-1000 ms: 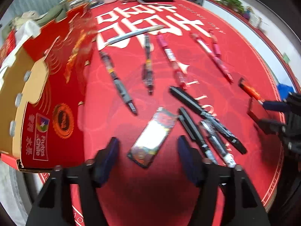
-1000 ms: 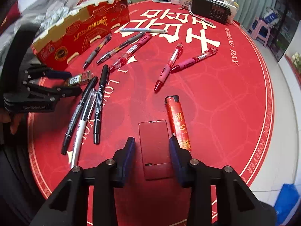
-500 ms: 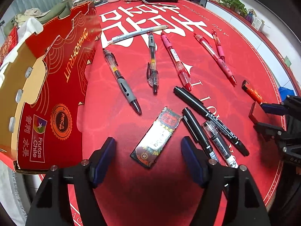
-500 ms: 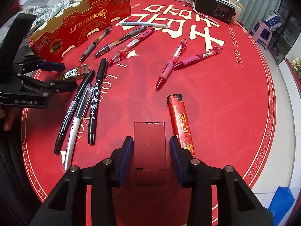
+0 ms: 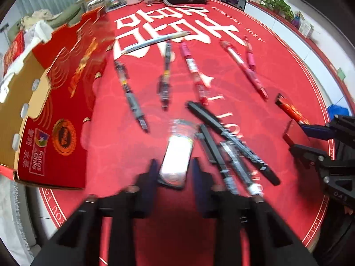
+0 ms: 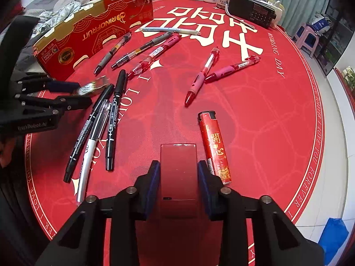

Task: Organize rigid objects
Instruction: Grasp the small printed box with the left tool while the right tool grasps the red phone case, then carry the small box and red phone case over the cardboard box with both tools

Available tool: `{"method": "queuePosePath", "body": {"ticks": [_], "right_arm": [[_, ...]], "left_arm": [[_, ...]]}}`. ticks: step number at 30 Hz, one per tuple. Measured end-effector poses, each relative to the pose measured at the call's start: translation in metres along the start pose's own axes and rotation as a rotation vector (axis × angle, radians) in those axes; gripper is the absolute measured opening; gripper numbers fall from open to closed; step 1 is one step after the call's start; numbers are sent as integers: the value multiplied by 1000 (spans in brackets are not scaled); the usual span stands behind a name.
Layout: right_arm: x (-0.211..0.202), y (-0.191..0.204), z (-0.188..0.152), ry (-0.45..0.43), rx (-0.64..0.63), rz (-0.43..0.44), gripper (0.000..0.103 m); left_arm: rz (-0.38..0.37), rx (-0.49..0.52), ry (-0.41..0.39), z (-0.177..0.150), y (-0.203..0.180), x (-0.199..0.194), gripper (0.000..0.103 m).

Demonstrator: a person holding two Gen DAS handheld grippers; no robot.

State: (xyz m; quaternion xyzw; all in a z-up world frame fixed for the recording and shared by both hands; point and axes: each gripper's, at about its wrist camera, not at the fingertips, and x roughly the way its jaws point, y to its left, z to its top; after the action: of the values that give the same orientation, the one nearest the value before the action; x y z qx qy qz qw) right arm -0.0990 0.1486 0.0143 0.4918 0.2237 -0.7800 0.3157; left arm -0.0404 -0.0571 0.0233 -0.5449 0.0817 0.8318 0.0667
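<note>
On a red round table lie several pens and markers. My left gripper (image 5: 175,175) has closed its jaws on a shiny flat lighter (image 5: 176,157), which tilts up; this view is blurred by motion. The same lighter (image 6: 92,86) shows between the left fingers in the right wrist view. My right gripper (image 6: 178,175) grips a dark red flat case (image 6: 178,170) between its blue pads. A red lighter with gold characters (image 6: 214,148) lies just right of the case. Black markers (image 6: 112,119) lie to the left.
A red and gold fruit box (image 6: 93,35) stands at the table's left; it also shows in the left wrist view (image 5: 55,102). Pink and red pens (image 6: 204,75) lie mid-table. A black radio (image 6: 253,11) and jars stand at the far edge.
My left gripper has moved forward and closed from wide open onto the shiny lighter. My right gripper has narrowed onto the dark red case.
</note>
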Motion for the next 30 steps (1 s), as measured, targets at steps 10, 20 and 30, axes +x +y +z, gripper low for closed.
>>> {"method": "queuePosePath", "body": {"ticks": [10,20,30], "right_arm": [[-7,-4,-1,-35,51,56,36],[-21,-5,4,-83,81,82,36],[-43,8,18,-138,57,106,36]], "left_arm": [[83,-76,4,-8,-6,-4,27],[105,-149,-5,-13,-12,-20,26],[129,-193,-33,-14,-12,-40,26]]}}
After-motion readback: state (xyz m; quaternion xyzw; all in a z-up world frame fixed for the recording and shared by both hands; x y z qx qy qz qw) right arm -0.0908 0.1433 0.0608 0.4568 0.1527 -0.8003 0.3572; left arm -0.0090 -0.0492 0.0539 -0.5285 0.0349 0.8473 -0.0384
